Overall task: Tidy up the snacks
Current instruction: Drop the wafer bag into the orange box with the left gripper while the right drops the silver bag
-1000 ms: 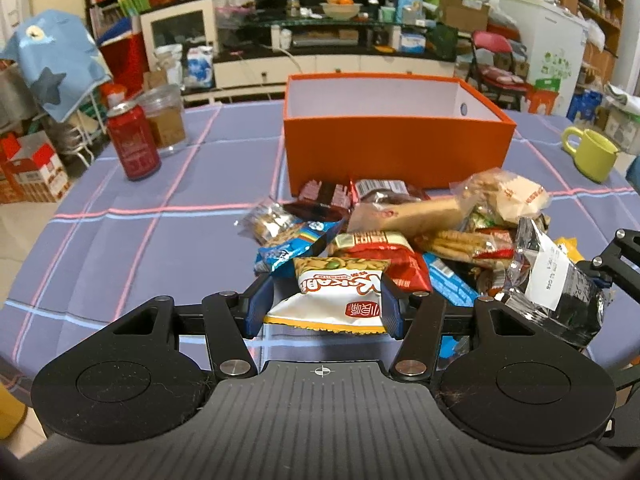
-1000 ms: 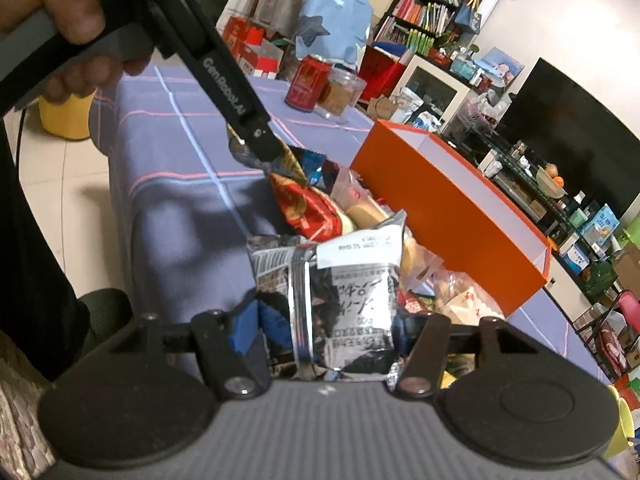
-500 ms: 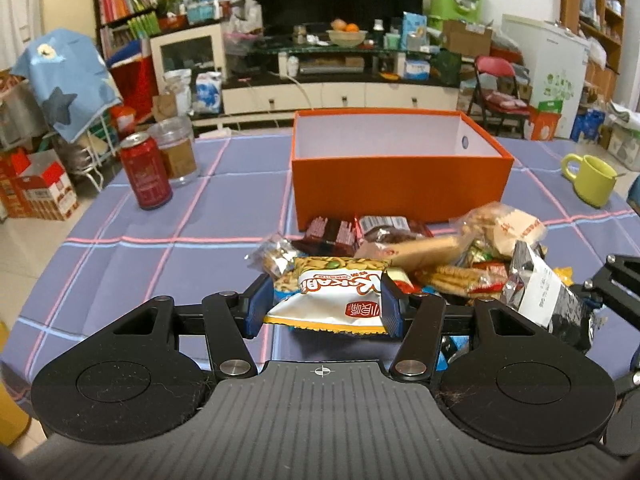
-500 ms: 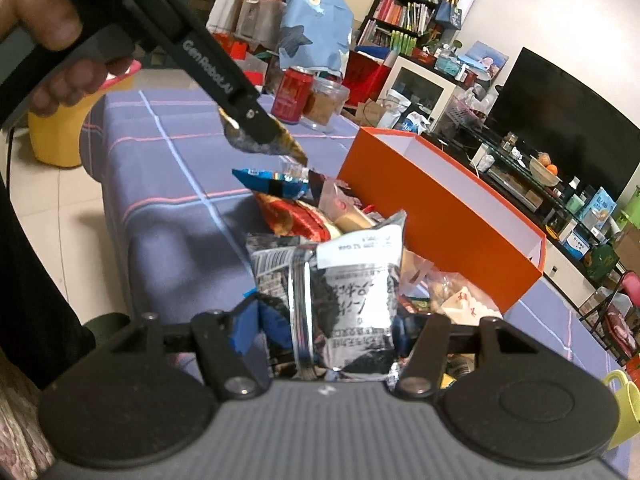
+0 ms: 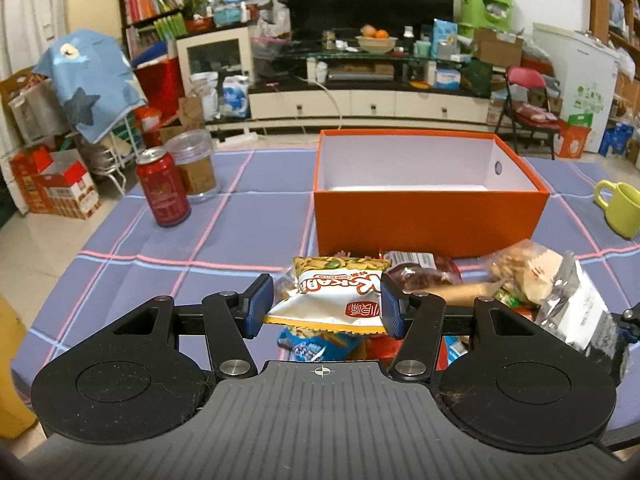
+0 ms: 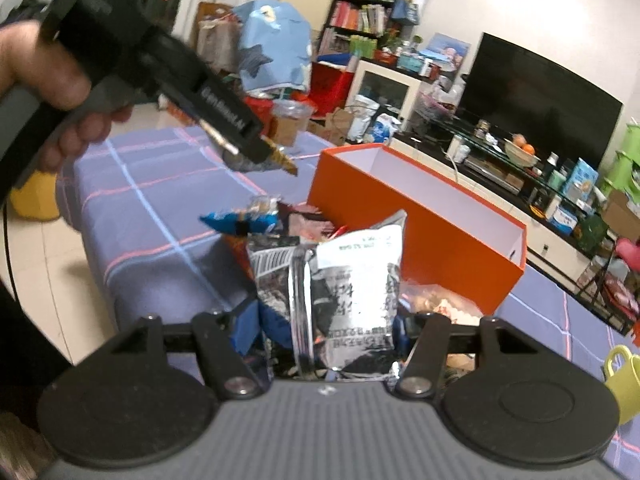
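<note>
My left gripper (image 5: 325, 304) is shut on a white and yellow snack packet (image 5: 334, 296), lifted above the snack pile (image 5: 440, 280). Behind the pile stands the open orange box (image 5: 428, 220), with nothing visible inside it. My right gripper (image 6: 324, 328) is shut on a silver and black foil packet (image 6: 340, 288), also seen at the right edge of the left wrist view as the foil packet (image 5: 580, 312). In the right wrist view the left gripper (image 6: 256, 152), held by a hand (image 6: 52, 80), hangs above the table left of the orange box (image 6: 432, 232).
A red can (image 5: 163, 188) and a clear jar (image 5: 194, 166) stand on the purple checked tablecloth (image 5: 140, 248) at the back left. A green mug (image 5: 620, 208) sits at the right. Beyond the table lie a TV stand, shelves and a red folding chair (image 5: 528, 108).
Both grippers have risen with their packets still held. The snack pile has dropped lower in both views and the orange box's inside shows more. The right view has rolled.
</note>
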A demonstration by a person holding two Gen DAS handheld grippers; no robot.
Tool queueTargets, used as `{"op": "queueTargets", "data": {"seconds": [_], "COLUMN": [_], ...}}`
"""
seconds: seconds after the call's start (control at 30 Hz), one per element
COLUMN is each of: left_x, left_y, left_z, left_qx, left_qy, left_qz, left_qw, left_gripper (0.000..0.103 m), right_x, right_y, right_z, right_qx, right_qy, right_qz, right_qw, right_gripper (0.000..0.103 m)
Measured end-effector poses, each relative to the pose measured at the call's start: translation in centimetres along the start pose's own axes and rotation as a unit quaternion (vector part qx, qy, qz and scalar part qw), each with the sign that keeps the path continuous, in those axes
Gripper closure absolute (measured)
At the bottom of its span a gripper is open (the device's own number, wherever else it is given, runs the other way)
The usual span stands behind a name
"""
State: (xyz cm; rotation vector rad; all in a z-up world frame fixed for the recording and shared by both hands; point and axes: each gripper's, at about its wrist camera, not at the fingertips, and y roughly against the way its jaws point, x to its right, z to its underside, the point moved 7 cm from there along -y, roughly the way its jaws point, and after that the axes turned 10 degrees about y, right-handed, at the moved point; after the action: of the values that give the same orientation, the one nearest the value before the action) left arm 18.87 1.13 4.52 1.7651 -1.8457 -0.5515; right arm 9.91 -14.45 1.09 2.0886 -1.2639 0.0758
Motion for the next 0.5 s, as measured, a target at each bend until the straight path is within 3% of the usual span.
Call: {"op": "queueTargets", "data": {"seconds": [0.3,0.5], "left_x": [0.2,1.9], "left_y": [-1.0,-3.6], "left_z": [-3.5,-7.1], "left_qx": [0.013,0.025], "left_qy": [0.014,0.019], "left_qz": [0.013,0.014], "left_qw": [0.9997,0.9994], "left_gripper": [0.064,0.064], "right_x": [3.9,10.3], "right_y": [-0.8,-3.1], "right_z": [-1.7,-3.9], "right_qx": [0.006,0.02], "right_qy": [-0.063,-0.123], "right_qz": [0.024,0.067], "right_qw": [0.998,0.99], "right_gripper": [0.044,0.043]}}
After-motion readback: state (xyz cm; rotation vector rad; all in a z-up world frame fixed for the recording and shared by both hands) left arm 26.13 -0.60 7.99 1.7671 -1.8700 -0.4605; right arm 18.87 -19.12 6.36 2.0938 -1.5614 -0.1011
